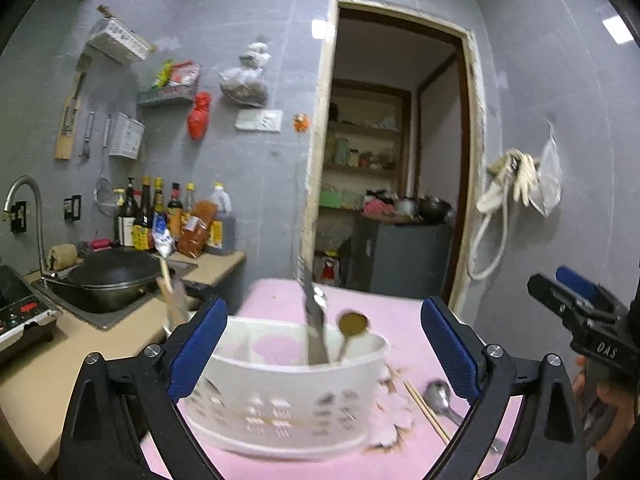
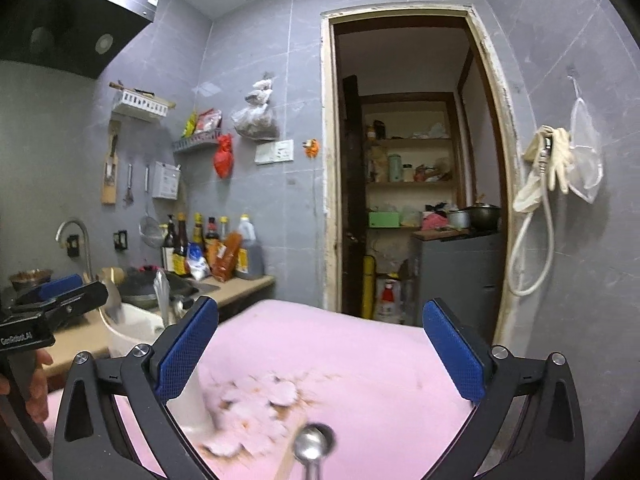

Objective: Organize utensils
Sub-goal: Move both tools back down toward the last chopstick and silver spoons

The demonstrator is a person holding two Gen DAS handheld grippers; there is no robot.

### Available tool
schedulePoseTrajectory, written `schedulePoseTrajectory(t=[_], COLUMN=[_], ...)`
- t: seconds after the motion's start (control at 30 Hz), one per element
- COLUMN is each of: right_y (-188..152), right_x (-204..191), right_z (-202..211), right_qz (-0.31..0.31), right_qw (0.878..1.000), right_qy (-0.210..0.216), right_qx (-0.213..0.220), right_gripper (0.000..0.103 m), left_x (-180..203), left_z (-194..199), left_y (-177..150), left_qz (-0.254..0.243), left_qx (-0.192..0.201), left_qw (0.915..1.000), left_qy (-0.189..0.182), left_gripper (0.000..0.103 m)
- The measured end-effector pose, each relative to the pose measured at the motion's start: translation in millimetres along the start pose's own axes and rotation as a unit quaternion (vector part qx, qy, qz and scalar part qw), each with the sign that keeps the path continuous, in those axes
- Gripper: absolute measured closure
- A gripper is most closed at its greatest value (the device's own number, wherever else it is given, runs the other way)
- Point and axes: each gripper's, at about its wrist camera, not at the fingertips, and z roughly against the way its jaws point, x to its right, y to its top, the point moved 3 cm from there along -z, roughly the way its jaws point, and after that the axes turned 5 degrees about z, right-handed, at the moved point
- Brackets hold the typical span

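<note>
Left gripper (image 1: 320, 354): jaws standing spread wide, blue pads well apart, pinching nothing. The white utensil caddy (image 1: 288, 400) is sitting between the fingers in this view, on the pink tablecloth (image 1: 280, 300); whether the left pad is brushing the caddy's rim cannot be told through the blur, and the right pad is standing clear of it.

Inside the caddy: a dark flat-bladed utensil (image 1: 314, 320) is standing upright in the right-hand part, with a brass-coloured spoon (image 1: 352, 326) leaning just beside it, bowl up. The nearer, left-hand part is showing only the pink cloth through the slotted wall.

On the cloth to the right of the caddy: a steel spoon (image 1: 438, 398) is lying bowl toward the caddy, and a pair of wooden chopsticks (image 1: 424, 412) is lying just beside it, between spoon and caddy. A flowered patch (image 1: 394, 408) of the cloth is showing under the caddy's right end.

Right gripper (image 2: 320, 356): jaws likewise spread to the full, nothing between the pads, touching nothing. It is hanging over the pink cloth, with the steel spoon (image 2: 314, 444) below it at the bottom edge of its view, apart from both fingers. The caddy (image 2: 132, 328) is showing at the left, behind the left finger.

Each gripper is appearing at the edge of the other's view, a hand (image 2: 38, 380) gripping the left one's handle.

Beyond: a counter (image 1: 48, 360) with a dark wok (image 1: 116, 276) in the sink.
</note>
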Motion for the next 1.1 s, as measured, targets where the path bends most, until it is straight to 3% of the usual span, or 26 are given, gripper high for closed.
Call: schedulePoseTrajectory(t=[0.17,0.33,0.53,0.73,0.87,1.0,1.1], right_y=[-18.7,-45.6,-77.9,-105.9,-119.9,-132.5,-139.4], right_x=[16.6,30.2,36.1,32.5,25.0,20.1,17.7], right_z=[9.7,14.1,8.6,-0.8,-4.5,-7.7,-7.4], right_qz=[0.014,0.030,0.060,0.072,0.095,0.101,0.107], right_qw=[0.999,0.994,0.980,0.965,0.955,0.945,0.941], right_qy=[-0.010,-0.007,-0.014,0.009,0.019,0.030,0.035], right_qx=[-0.038,-0.105,-0.189,-0.252,-0.280,-0.309,-0.320], right_gripper=[0.000,0.000,0.000,0.000,0.000,0.000,0.000], left_x=[20.5,38.7,57.4,65.3,65.3,70.7,76.2], left_z=[-9.5,-23.8,-39.1,-55.9,-69.1,-85.5,-95.7], left_y=[-22.1,-44.6,-72.1,-93.5,-106.5,-126.0,-136.7], left_qz=[-0.014,-0.027,-0.045,-0.052,-0.046,-0.046,-0.053], left_qx=[-0.053,-0.118,-0.173,-0.228,-0.278,-0.344,-0.374], left_qw=[0.9983,0.9921,0.9833,0.9718,0.9591,0.9368,0.9248], left_qy=[-0.019,-0.032,-0.033,-0.026,-0.032,-0.045,-0.048], left_gripper=[0.008,0.008,0.008,0.008,0.008,0.008,0.009])
